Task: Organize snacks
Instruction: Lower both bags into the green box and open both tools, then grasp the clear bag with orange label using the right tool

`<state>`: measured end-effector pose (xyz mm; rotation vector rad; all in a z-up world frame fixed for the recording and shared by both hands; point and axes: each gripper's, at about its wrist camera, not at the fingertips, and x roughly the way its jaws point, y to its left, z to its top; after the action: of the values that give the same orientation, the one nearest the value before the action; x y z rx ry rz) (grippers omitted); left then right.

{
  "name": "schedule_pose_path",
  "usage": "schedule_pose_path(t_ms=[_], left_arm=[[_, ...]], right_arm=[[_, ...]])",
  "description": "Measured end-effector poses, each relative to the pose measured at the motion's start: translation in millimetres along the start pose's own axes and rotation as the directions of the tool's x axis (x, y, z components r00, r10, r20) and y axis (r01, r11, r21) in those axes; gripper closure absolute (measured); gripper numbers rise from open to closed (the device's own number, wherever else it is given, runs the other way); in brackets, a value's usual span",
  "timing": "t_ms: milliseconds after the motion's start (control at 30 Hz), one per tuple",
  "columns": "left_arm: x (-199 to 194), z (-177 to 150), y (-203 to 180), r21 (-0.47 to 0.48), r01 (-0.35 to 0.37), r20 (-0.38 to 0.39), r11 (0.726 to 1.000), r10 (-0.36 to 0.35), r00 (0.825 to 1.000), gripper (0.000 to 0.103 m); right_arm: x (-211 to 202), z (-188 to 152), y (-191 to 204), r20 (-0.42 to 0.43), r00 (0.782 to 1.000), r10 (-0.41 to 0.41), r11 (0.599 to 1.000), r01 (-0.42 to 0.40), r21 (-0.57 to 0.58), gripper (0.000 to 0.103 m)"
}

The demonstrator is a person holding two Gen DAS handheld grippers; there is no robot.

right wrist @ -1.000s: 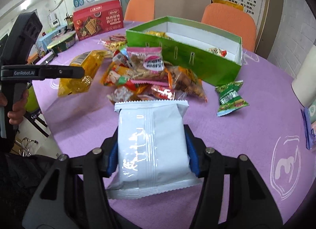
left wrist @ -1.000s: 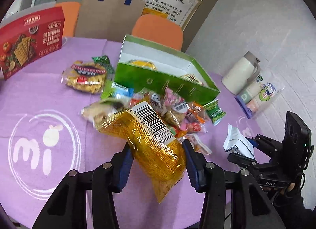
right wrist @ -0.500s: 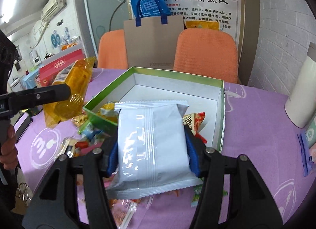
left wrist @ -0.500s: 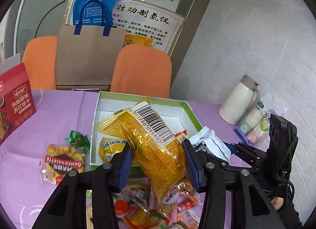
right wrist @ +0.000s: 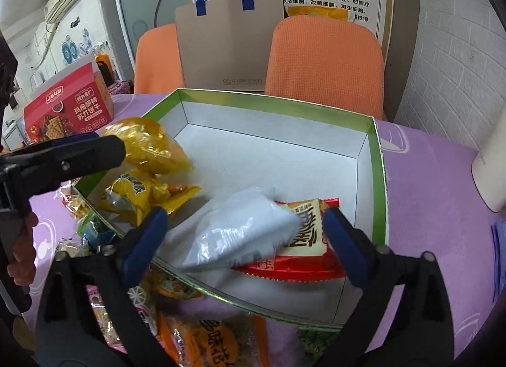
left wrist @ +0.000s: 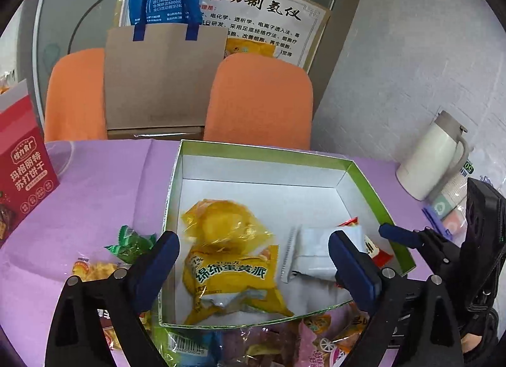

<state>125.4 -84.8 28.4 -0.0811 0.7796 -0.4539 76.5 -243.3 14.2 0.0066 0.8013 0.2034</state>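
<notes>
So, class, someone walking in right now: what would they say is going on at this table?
A person with a gripper in each hand is sorting snacks into the green box. Both the left gripper and right gripper are open above it. A yellow packet and a white packet lie inside the box, the white one overlapping a red packet. More snacks remain on the purple tablecloth.

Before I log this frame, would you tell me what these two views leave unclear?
- White packet: motion-blurred in the right wrist view, so whether it has settled is unclear.
- Red packet: partly hidden beneath the white packet.
- Loose snacks: cut off by the left wrist view's lower edge and the green box.
- Thermos: cropped at the right edge.
</notes>
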Motion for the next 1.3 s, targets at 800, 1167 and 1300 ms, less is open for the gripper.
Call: schedule_pose_path(t_ms=[800, 1167, 1300], left_arm=[[-121.2, -105.2, -33.5, 0.124, -0.024, 0.014, 0.992, 0.023, 1.000, 0.005], [-118.8, -135.2, -24.1, 0.091, 0.085, -0.055, 0.992, -0.080, 0.995, 0.005], [-116.4, -138.7, -25.7, 0.105, 0.111, -0.072, 0.988, -0.104, 0.992, 0.007]], right_arm=[[-120.2, -86.9, 17.9, 0.033, 0.993, 0.110, 0.992, -0.112, 0.055, 0.000], [-58.9, -88.8, 28.1, -0.071, 0.996, 0.049, 0.999, -0.049, 0.007, 0.008], [-38.1, -84.5, 25.0, -0.098, 0.995, 0.017, 1.000, -0.017, 0.000, 0.016]])
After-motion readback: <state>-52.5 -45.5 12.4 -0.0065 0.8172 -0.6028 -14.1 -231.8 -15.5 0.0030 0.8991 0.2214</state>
